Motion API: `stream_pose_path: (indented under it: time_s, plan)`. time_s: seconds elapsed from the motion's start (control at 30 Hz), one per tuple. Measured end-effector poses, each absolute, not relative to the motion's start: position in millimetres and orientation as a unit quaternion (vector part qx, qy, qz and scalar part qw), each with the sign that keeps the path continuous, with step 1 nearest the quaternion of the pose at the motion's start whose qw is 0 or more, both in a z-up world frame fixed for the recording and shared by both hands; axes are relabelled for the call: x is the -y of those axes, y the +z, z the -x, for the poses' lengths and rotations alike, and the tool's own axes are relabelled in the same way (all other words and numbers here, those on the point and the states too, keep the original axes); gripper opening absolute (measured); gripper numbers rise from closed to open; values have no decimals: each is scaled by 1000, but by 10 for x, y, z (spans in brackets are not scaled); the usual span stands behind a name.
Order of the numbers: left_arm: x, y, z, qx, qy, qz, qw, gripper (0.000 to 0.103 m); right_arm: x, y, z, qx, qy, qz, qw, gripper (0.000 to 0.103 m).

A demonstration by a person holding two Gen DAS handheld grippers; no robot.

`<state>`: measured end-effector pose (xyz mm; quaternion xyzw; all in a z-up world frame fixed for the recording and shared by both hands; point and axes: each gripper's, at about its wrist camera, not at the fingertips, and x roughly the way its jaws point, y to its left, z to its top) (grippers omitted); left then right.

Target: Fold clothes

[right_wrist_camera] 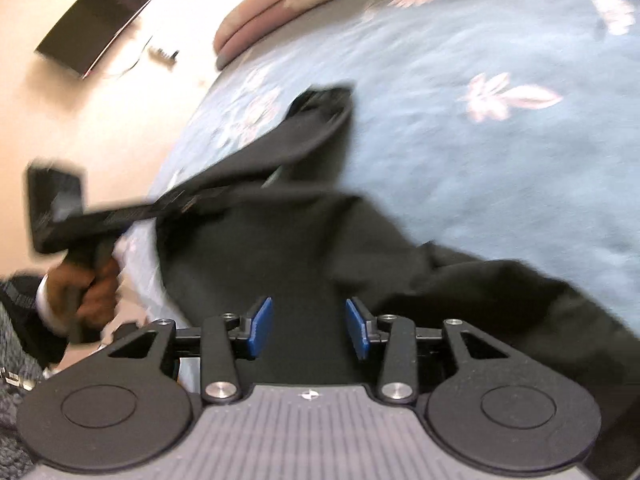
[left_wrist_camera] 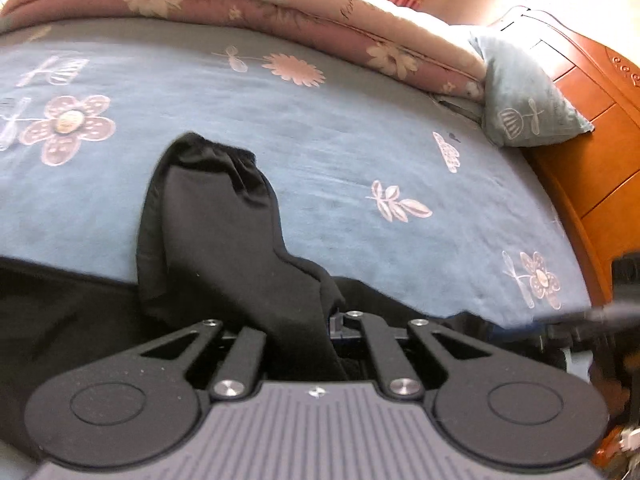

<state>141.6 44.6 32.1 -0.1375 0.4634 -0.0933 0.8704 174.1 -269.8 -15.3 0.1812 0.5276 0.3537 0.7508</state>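
A black garment (left_wrist_camera: 216,232) lies on the blue flowered bedspread (left_wrist_camera: 340,140). One narrow part of it rises from the bed into my left gripper (left_wrist_camera: 320,322), which is shut on the cloth, and the fabric hides its fingertips. In the right wrist view that same left gripper (right_wrist_camera: 216,198) is held by a hand (right_wrist_camera: 92,292) at the left and lifts a strip of the garment (right_wrist_camera: 304,148). My right gripper (right_wrist_camera: 310,326) hangs open above the bulk of the garment (right_wrist_camera: 312,248). Its blue pads (right_wrist_camera: 262,326) stand apart and press on nothing.
A folded pink floral quilt (left_wrist_camera: 280,12) lies along the far side of the bed, with a teal pillow (left_wrist_camera: 520,100) at its right end. Orange wooden furniture (left_wrist_camera: 600,168) borders the bed on the right. On the pale floor lie a dark flat panel (right_wrist_camera: 92,24) and a small power strip (right_wrist_camera: 162,54).
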Motion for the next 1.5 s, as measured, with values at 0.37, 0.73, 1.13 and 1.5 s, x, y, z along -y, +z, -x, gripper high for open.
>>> stream_pose_path:
  time_s: [0.37, 0.73, 1.13, 1.5]
  plan:
    - [-521, -190, -896, -535, -74, 100, 836, 5, 2589, -230, -2145, -505, 265, -59, 819, 46]
    - [-619, -555, -964, -549, -76, 91, 828, 9, 1661, -576, -2266, -518, 357, 90, 772, 45]
    - [-760, -586, -1013, -554, -83, 91, 823, 26, 1135, -888, -2477, -475, 324, 319, 753, 47]
    - [-1140, -351, -877, -598, -80, 80, 793, 47, 1736, -501, -2544, -505, 265, 212, 794, 48]
